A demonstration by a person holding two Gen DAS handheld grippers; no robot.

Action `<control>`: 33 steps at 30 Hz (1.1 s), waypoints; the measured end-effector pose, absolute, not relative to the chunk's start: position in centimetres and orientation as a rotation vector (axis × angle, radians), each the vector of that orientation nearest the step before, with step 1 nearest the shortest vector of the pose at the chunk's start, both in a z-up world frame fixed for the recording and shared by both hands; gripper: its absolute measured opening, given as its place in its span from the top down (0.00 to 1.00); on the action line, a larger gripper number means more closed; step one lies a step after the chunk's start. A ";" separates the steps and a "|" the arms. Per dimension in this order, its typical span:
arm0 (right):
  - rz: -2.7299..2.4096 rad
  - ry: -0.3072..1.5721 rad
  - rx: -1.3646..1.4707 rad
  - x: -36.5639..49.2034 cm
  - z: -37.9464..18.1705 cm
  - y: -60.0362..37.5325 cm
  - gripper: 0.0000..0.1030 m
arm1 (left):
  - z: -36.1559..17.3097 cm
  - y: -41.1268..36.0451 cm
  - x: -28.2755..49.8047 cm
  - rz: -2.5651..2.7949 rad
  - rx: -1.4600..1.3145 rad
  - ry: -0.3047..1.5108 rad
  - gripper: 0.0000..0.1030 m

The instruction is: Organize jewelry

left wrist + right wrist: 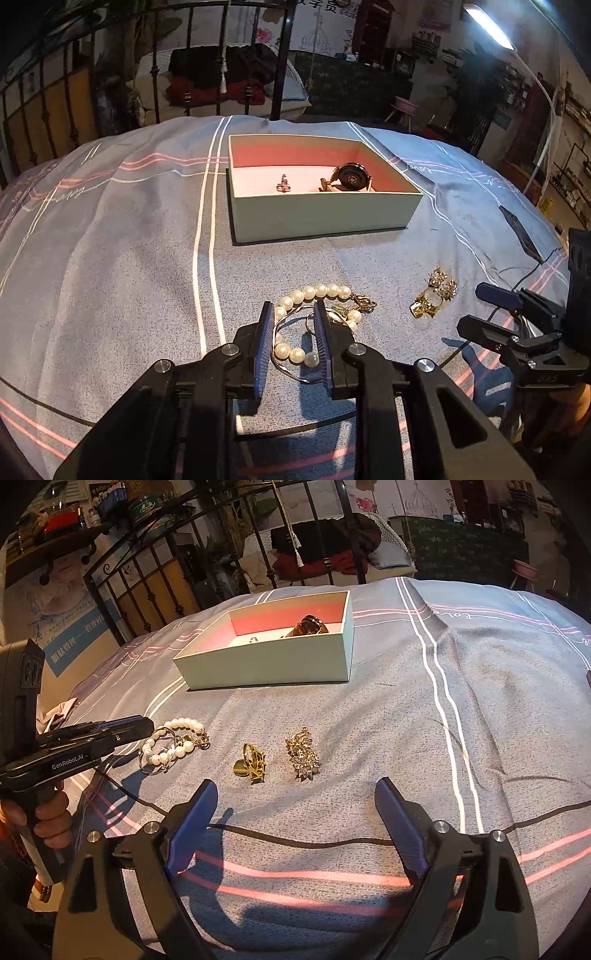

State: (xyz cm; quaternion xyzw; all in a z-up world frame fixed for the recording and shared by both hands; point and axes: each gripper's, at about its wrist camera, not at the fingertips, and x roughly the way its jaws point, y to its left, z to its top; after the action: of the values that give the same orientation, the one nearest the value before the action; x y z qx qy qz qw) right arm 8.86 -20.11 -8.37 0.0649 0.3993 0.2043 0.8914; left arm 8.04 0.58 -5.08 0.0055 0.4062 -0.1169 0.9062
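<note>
My left tongs [294, 343] sit low over the bed [110, 277], fingers apart with a narrow gap, straddling the near part of the pearl bracelet [314, 295]. In the left wrist view the bead loop runs from 6 o'clock between my fingers up and round toward 1 o'clock, where its gold clasp end lies. A thin silver bangle [291, 369] is tangled through the same loop, so a squeeze here would likely catch both. I can't tell whether the pads already touch the beads; nothing is clamped yet, as far as I can judge.

My right tongs [295, 794] are wide apart and hold nothing, hovering above the bedspread. From them, the gold ring [251, 764] lies at about 11 o'clock and the crystal earring cluster [303, 753] at 12, its long axis running roughly straight away from me. The two sit just beside each other but apart.

The box [321, 218] stands well beyond everything, at 12 o'clock from the left tongs and about 11 from the right. A watch [351, 177] and a small ring [283, 184] already lie inside.

What matters next, I judge: the bracelet is squarely in the left tongs' reach, with its loop wider than my gap, so I would be closing on one strand only, and the rest would dangle during the carry to the box.
</note>
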 end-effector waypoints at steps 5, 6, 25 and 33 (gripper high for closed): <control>0.432 0.833 0.136 8.9 -8.4 -20.0 0.15 | -5.7 -2.3 8.3 -0.322 0.346 0.821 0.79; 0.434 0.832 0.137 8.9 -8.4 -20.0 0.15 | -6.0 -2.6 8.4 -0.339 0.399 0.822 0.79; 0.512 0.836 0.088 9.1 -7.6 -17.4 0.45 | -3.7 0.6 8.9 -0.401 0.098 0.820 1.00; 0.544 0.869 0.000 10.8 -7.9 -14.9 0.91 | -4.2 1.1 7.5 -0.367 0.070 0.848 1.00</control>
State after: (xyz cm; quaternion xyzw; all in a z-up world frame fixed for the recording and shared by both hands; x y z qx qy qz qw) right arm 10.76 -14.89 -7.90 -0.0002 0.4159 0.2602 0.8714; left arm 7.51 1.09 -4.16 0.0339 0.4092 -0.1769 0.8945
